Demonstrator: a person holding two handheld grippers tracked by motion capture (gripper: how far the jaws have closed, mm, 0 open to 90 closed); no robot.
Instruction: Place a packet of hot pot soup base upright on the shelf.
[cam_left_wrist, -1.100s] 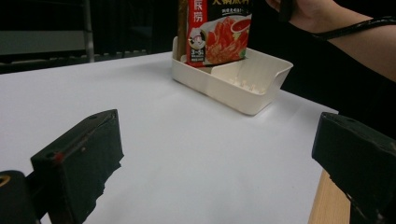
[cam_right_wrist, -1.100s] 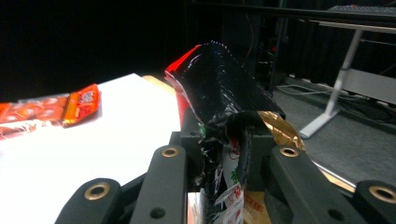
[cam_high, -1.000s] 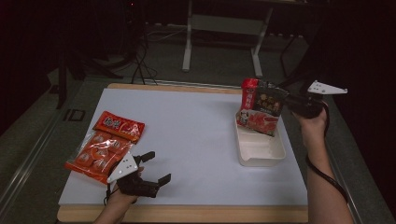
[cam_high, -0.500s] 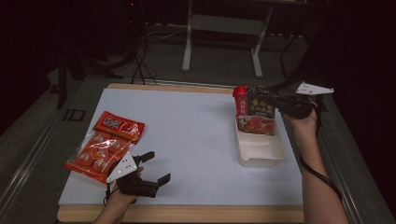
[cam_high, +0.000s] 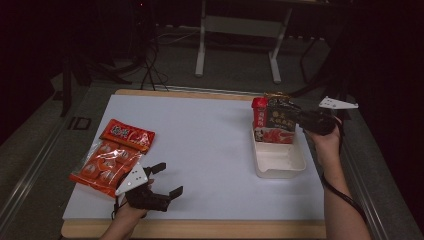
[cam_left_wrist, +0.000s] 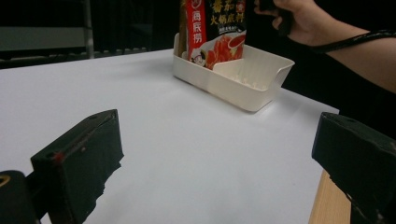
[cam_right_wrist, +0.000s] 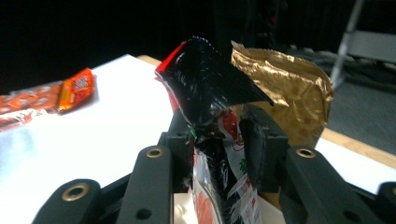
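Observation:
A red and black sauce packet (cam_high: 272, 125) stands upright in the far end of a white tray (cam_high: 280, 160) at the table's right. My right gripper (cam_high: 295, 116) is at the packet's top edge from the right. In the right gripper view the crumpled packet top (cam_right_wrist: 208, 88) rises between the jaws, which have just been opening and stand slightly apart around it. A gold bag (cam_right_wrist: 280, 88) stands just behind it. My left gripper (cam_high: 167, 181) rests open near the front edge, nothing between its jaws. In the left gripper view it (cam_left_wrist: 219, 149) faces the tray (cam_left_wrist: 243, 79).
An orange snack bag (cam_high: 107, 160) and a small red packet (cam_high: 127, 135) lie at the table's left, just beyond my left hand. White table surface (cam_high: 200, 140) spreads between the two hands. A metal stand (cam_high: 240, 30) is on the floor behind the table.
My right hand has lowered the packet into the tray's far end and shifted it slightly left. The left gripper has stayed put.

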